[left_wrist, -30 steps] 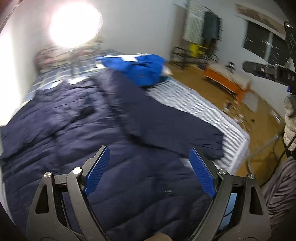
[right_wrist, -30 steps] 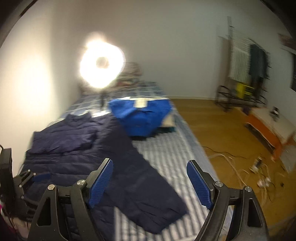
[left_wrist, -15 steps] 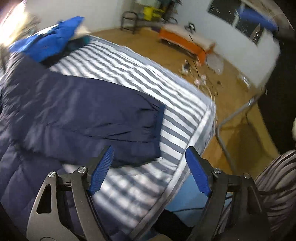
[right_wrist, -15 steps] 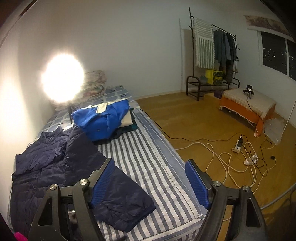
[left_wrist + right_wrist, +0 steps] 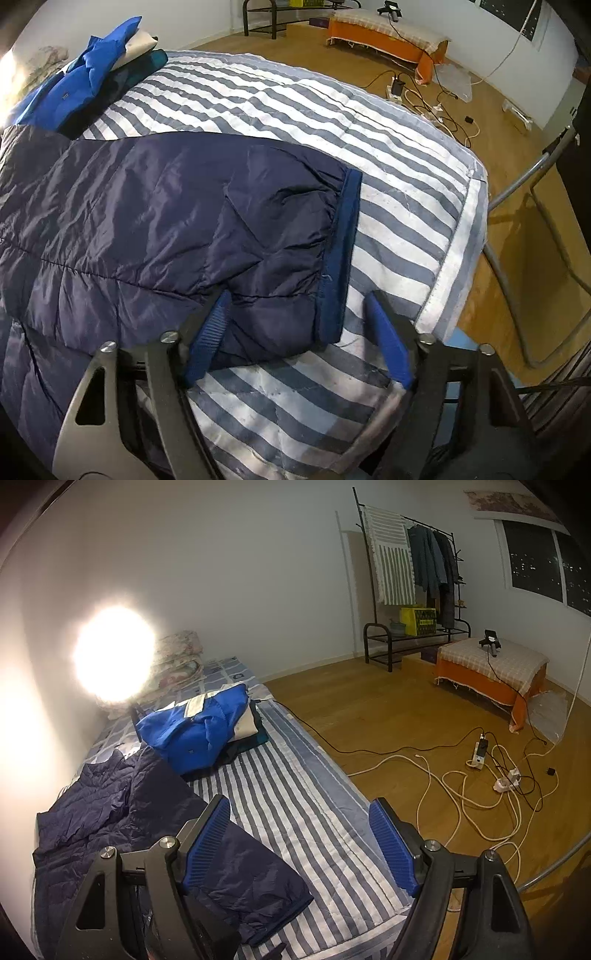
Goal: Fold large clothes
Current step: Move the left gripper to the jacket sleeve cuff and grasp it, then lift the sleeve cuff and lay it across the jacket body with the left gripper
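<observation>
A navy quilted jacket (image 5: 140,206) lies spread on the striped bed (image 5: 406,206), one sleeve stretched across it and ending in a blue cuff (image 5: 341,254). My left gripper (image 5: 295,339) is open, low over the sleeve end, its fingers either side of the cuff's lower corner. In the right wrist view the jacket (image 5: 122,812) lies at the left of the bed (image 5: 295,797). My right gripper (image 5: 299,845) is open and empty, held above the bed's near end.
A pile of folded clothes topped by a bright blue garment (image 5: 195,731) sits further up the bed. A bright lamp (image 5: 110,657) glares by the wall. Cables and power strips (image 5: 480,760) lie on the wood floor. An orange bench (image 5: 491,672) and clothes rack (image 5: 413,576) stand beyond.
My left gripper has swung right and dropped down onto the sleeve cuff near the bed's edge. My right gripper has turned right and holds steadier above the bed.
</observation>
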The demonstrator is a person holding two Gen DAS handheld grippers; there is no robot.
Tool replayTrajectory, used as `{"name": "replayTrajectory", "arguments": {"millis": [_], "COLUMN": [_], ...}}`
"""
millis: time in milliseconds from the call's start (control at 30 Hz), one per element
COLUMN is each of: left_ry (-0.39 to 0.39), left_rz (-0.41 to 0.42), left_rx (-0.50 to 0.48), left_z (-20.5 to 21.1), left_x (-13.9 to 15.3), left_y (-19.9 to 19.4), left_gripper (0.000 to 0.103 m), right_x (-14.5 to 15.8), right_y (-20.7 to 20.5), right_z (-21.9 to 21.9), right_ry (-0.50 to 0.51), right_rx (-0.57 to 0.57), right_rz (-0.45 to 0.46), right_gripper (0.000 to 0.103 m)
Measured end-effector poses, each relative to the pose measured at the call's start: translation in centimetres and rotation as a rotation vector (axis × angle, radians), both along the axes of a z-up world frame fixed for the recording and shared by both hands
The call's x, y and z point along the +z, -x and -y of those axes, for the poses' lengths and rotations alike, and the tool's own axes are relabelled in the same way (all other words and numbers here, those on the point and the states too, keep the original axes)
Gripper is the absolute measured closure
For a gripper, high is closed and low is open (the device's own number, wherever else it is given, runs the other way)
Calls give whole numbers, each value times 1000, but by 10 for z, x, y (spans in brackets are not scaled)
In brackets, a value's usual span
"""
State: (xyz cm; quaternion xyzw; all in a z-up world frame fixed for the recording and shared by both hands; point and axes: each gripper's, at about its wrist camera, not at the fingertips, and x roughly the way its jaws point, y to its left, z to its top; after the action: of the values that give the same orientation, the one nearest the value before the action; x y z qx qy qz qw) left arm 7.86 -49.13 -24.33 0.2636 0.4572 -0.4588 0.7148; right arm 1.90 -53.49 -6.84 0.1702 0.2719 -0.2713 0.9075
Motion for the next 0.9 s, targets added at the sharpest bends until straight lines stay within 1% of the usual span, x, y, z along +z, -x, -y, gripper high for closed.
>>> {"name": "replayTrajectory", "arguments": {"millis": [33, 67, 100, 133, 167, 233, 267, 367, 533, 600, 733, 833, 900], "left_ry": [0, 0, 1, 3, 8, 14, 30, 88, 181, 221, 300, 349, 380], "left_rz": [-2, -4, -6, -9, -12, -29, -63, -148, -184, -189, -195, -169, -150], "left_rx": [5, 11, 21, 24, 27, 49, 64, 110, 149, 172, 252, 321, 387], "left_z": [1, 2, 2, 2, 1, 0, -3, -15, -41, -56, -92, -128, -158], "left_x": [0, 0, 1, 2, 4, 6, 8, 19, 54, 71, 102, 123, 135], "left_y": [-2, -4, -7, -10, -12, -21, -28, -43, -59, -68, -97, -119, -138], "left_gripper": [37, 45, 50, 62, 78, 91, 94, 96, 96, 96, 96, 96, 96], "right_x": [1, 1, 1, 2, 2, 2, 1, 1, -1, -2, -7, -11, -14], "right_y": [-1, -1, -1, -1, -1, -1, -1, -2, -11, -15, -29, -42, -52], "right_z": [-1, -1, -2, -1, -1, 1, 1, 0, -4, -6, -12, -21, -29], "right_ry": [-1, -3, -6, -11, -17, -30, -36, -33, -28, -22, -22, -42, -56], "right_rx": [3, 4, 4, 0, -3, -7, -9, -5, 8, 11, 27, 60, 90], "right_rz": [3, 6, 10, 16, 20, 26, 28, 23, 7, 3, -19, -30, -37], "right_gripper": [23, 23, 23, 23, 23, 23, 23, 23, 23, 23, 26, 28, 29]}}
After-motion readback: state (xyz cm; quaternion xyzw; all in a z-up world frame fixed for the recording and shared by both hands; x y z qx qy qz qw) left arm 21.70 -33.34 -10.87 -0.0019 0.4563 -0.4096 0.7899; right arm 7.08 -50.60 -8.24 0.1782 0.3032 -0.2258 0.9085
